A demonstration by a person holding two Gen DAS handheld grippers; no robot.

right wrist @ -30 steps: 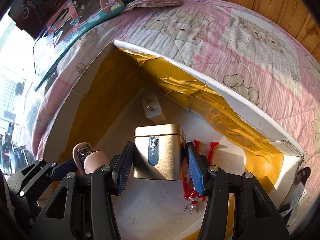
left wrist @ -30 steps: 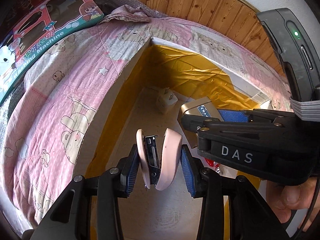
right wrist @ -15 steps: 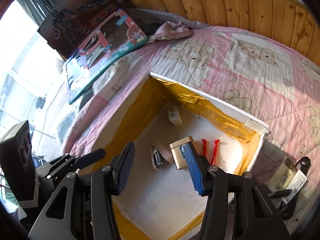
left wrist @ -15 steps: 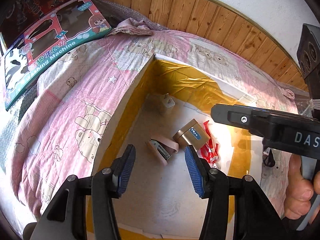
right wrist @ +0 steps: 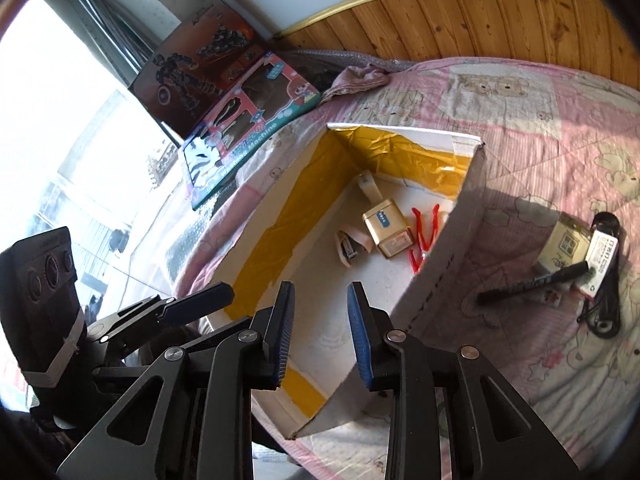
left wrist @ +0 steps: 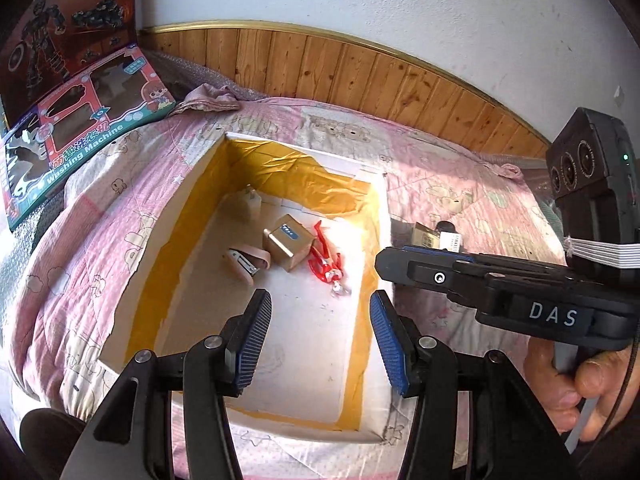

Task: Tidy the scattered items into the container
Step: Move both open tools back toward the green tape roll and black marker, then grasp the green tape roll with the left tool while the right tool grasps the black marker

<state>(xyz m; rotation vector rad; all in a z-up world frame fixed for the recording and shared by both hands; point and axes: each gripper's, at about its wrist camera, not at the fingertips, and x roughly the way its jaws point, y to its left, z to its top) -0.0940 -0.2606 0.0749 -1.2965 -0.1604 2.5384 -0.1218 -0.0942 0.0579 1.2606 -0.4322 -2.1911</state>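
Both tools are hovering over the bed with jaws spread wide and gripping nothing: the left tool [left wrist: 320, 332], and the right tool [right wrist: 320, 334], whose black body is showing "DAS". The white cardboard box [right wrist: 448, 256], taped inside with glossy yellow, is holding a gold tin [left wrist: 289, 242], pink stapler [left wrist: 246, 261], red plastic toy [left wrist: 326, 265] and white charger [left wrist: 251, 203]. A black marker [right wrist: 534, 281] is lying outside on the pink quilt [right wrist: 520, 100]. A toy carton [left wrist: 80, 140] is reading "Washing Machine".

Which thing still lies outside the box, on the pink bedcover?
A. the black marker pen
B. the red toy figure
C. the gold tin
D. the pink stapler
A. The black marker pen lies on the pink bedcover to the right of the box, while the pink stapler, the gold tin and the red toy figure lie on the box floor.
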